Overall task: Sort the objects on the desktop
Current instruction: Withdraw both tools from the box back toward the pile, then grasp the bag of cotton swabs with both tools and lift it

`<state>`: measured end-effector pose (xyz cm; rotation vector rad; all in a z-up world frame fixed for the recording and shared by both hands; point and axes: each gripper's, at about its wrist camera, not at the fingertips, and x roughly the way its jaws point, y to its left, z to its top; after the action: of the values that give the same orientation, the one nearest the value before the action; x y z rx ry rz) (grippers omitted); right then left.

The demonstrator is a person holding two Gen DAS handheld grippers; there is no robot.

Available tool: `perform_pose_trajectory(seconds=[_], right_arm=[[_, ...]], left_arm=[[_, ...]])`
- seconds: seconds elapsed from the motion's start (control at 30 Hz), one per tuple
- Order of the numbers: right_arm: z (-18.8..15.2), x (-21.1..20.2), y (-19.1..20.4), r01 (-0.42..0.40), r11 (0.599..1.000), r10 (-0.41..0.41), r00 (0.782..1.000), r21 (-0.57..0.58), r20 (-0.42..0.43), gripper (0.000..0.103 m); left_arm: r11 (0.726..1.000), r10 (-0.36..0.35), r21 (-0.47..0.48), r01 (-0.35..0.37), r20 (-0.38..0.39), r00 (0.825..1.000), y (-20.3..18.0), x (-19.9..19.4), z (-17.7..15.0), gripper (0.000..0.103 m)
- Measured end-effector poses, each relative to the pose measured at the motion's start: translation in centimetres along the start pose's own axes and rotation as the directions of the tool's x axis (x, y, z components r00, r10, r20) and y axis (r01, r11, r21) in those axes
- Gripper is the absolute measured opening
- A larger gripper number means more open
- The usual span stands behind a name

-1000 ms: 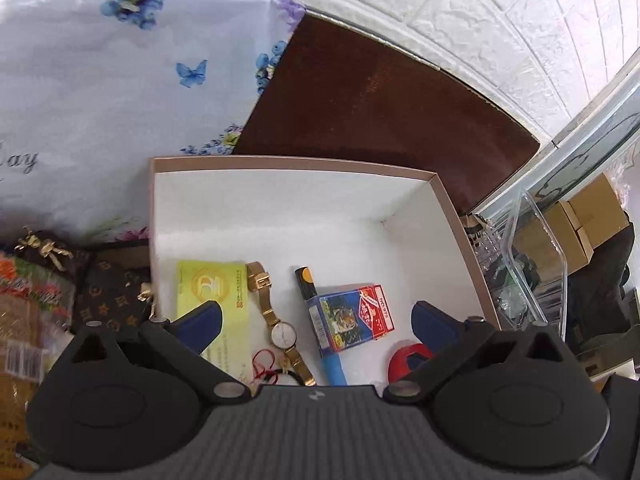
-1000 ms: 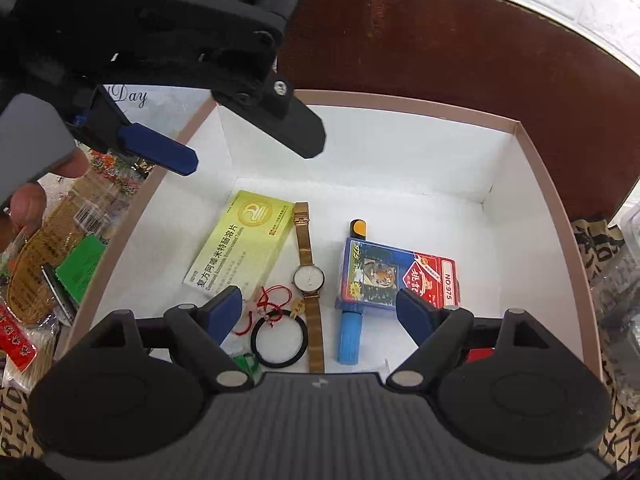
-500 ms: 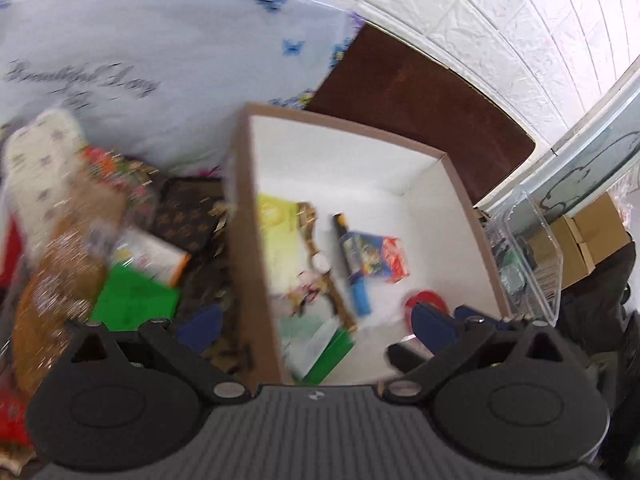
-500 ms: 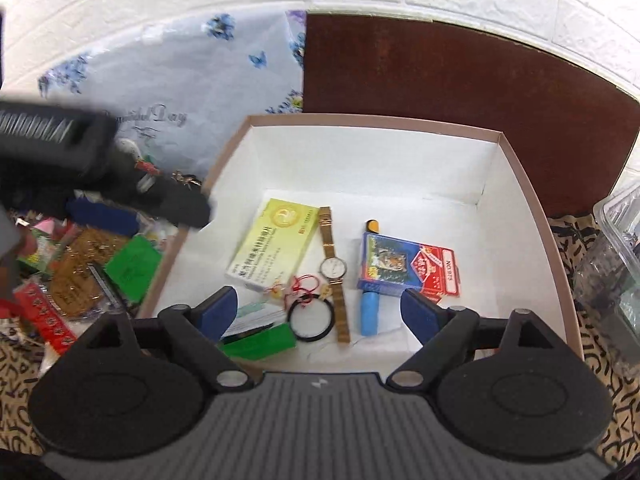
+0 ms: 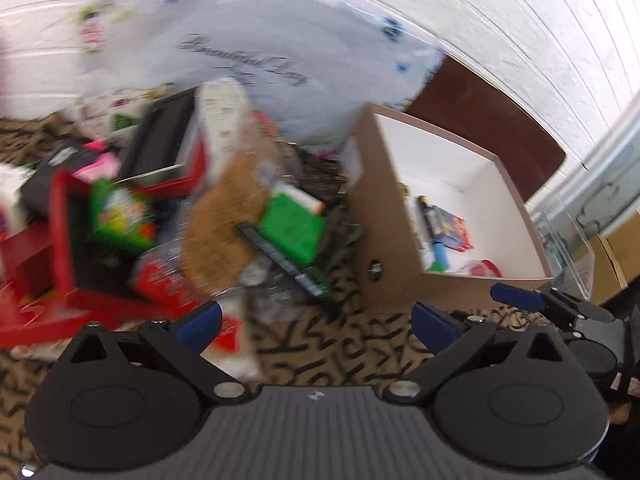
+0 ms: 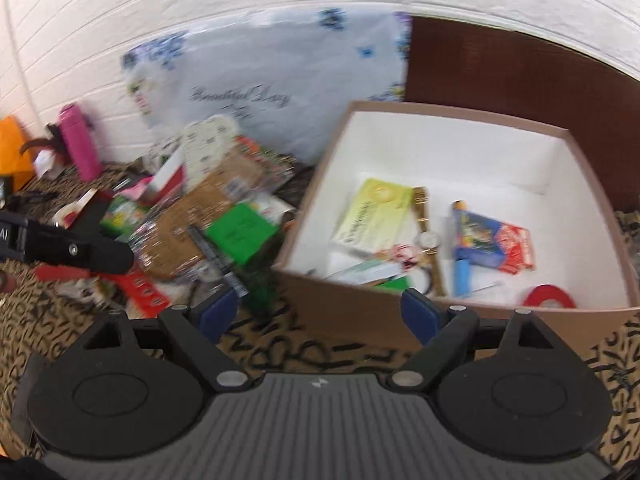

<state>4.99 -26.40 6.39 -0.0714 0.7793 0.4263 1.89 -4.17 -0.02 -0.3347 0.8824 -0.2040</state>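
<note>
Clutter pile [image 5: 224, 216] left of box [image 5: 384, 240] motion-blurred; labels unreadable; box wall hides contents

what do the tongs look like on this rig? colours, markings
Left tongs and right tongs: matte black linkage arms with silver pivot screws, blue finger pads, round black discs either side, a ribbed dark grey body with a small white logo. No cables show.
</note>
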Motion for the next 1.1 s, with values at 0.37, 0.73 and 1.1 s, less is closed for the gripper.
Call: perform_pose_trajectory(seconds=[0.37,0.73,1.1], right_arm=[[-2.6,2.4,8.2,-0.159,0.977,0.148,0.985,-0.144,-0.086,0.087],[-4.7,6.4,12.1,-0.205,0.947,0.165,0.97,-0.245,-0.176,0.08],[-3.9,9.4,14.0,-0.22,0.917,0.166,0.969,-0.333,-0.184,0.07]], left_arm=[[0.991,0.081,-0.109,-0.083,-0.021,0.996,4.8,-1.7,-3.9,0.102],[0.989,0.065,-0.127,-0.076,-0.091,0.994,6.1,2.1,-5.7,0.091],[0.977,0.072,-0.19,-0.097,-0.133,0.988,8.0,5.2,-4.9,0.077]])
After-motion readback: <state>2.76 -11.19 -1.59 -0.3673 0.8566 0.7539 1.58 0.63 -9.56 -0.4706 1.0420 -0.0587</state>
